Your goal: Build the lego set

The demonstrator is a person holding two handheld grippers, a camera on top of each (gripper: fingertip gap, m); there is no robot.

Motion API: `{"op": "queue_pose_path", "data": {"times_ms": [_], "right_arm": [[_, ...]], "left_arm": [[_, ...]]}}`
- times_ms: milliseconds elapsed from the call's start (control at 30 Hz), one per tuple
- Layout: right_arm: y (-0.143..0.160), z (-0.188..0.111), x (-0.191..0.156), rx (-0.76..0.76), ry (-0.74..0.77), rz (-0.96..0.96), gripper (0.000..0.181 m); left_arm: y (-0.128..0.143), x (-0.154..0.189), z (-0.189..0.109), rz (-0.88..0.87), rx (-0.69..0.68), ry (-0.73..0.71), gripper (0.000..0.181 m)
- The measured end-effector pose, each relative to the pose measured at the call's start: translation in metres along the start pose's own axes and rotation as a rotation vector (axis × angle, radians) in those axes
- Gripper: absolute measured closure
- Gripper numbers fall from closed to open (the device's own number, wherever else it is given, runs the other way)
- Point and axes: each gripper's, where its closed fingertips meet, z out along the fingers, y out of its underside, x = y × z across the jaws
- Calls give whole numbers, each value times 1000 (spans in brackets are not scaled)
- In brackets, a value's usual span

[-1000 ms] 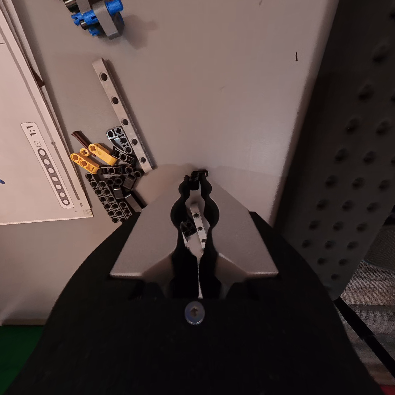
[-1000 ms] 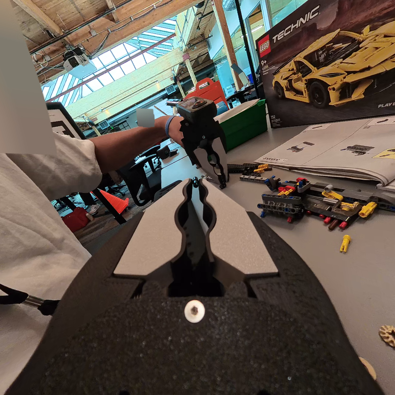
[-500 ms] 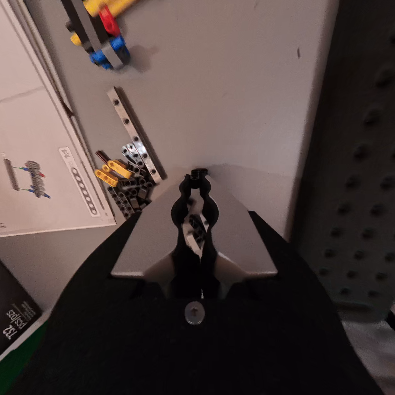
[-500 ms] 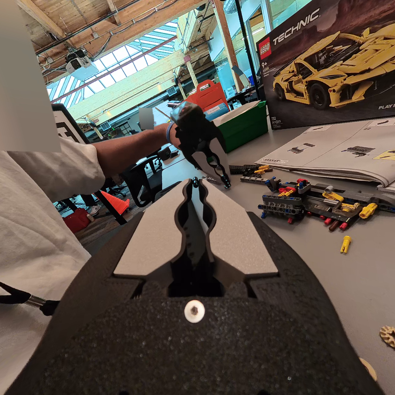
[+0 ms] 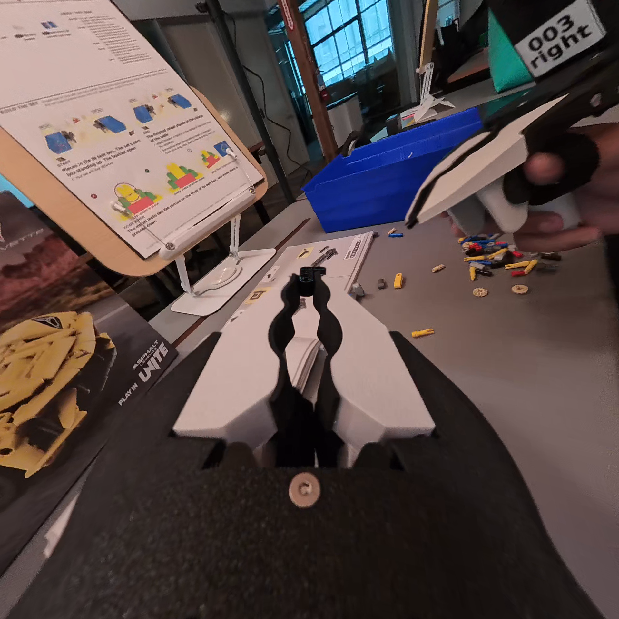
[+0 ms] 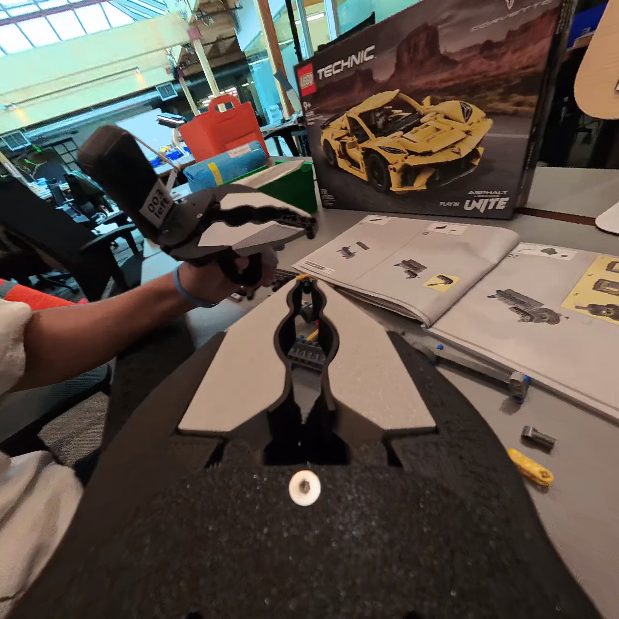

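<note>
Left gripper [image 5: 310, 279], raised above the open instruction booklet [image 6: 435, 284], pinches a small black beam [image 5: 311, 273] at its fingertips, the beam's long axis crossing the fingers. Right gripper [image 6: 305, 284] hangs over the partly built chassis [image 6: 306, 351] beside the booklet; its fingers look closed, perhaps on a small yellow-topped piece [image 6: 304, 277], unclear. The left gripper carries the part; the chassis lies nearer the right gripper.

Right gripper [image 6: 305, 284]: fingers nearly closed above a grey lego assembly [image 6: 306, 353]. Left gripper [image 6: 310, 226]: raised, pinching a black beam [image 6: 299, 219]. Table [image 6: 469, 475]: open instruction booklet [image 6: 445, 288], set box [image 6: 422, 110], loose yellow piece [image 6: 531, 467].
</note>
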Motion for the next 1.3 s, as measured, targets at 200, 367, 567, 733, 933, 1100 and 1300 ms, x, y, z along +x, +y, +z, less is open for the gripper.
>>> {"op": "queue_pose_path", "data": {"times_ms": [200,367,567,733,933,1100,1300], "right_arm": [[19,21,8,-61,40,-43,177],[14,17,3,-136,21,-107,177],[22,22,-12,-240,3,-188,177],[23,23,-16,-241,4,-193,177],[20,23,-17,-259,22,-225,177],[23,24,-16,-304,19,-243,176],[29,25,-12,-362,59,-270,177]], "left_arm": [[15,13,-9,-35,-38,69,174],[10,31,-7,107,-48,54,175],[3,49,-4,196,-43,57,174],[1,47,-6,171,-43,54,174],[8,48,-5,217,-84,45,174],[7,52,-4,270,-85,37,174],[13,52,-2,320,-123,19,174]]}}
